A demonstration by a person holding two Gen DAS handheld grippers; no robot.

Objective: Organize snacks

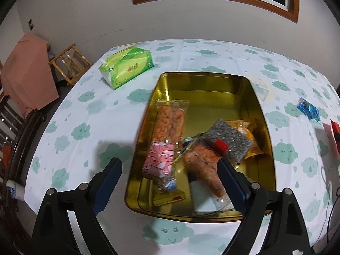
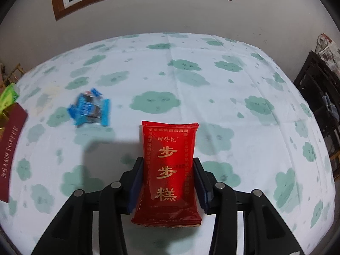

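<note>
While the left gripper [image 1: 170, 170] hangs over the near end of a gold tin [image 1: 263, 114], its jaws stand wide apart with nothing between the pads, one finger above the tablecloth [image 1: 89, 114] left of the tin and the other above the tin's near right part. Inside the tin lie several snacks: a long clear pack of orange sticks [image 1: 171, 120] toward the left wall, a pink and white packet [image 1: 159, 160] nearer, a second orange pack [image 1: 201, 163] tilted in the middle, a grey speckled packet [image 1: 228, 139] resting on top of a yellow packet [image 1: 247, 130] at the right, and a white packet [image 1: 205, 199] at the near end. On the cloth far left of the tin sits a green tissue pack [image 1: 127, 65]; well to the right lies a blue wrapped snack [image 1: 309, 109], and a red edge shows at the right border. From the right wrist, the right gripper [image 2: 167, 170] is clamped on a red packet [image 2: 170, 159] with gold characters, both pads pressing its long sides, the packet pointing away along the fingers above the cloud-printed tablecloth [image 2: 233, 97]. To the left, apart from it, lies the blue wrapped snack [image 2: 90, 109], blurred. At the far left edge a dark red lid or booklet [image 2: 10, 148] lies on the cloth; which one I cannot tell.
</note>
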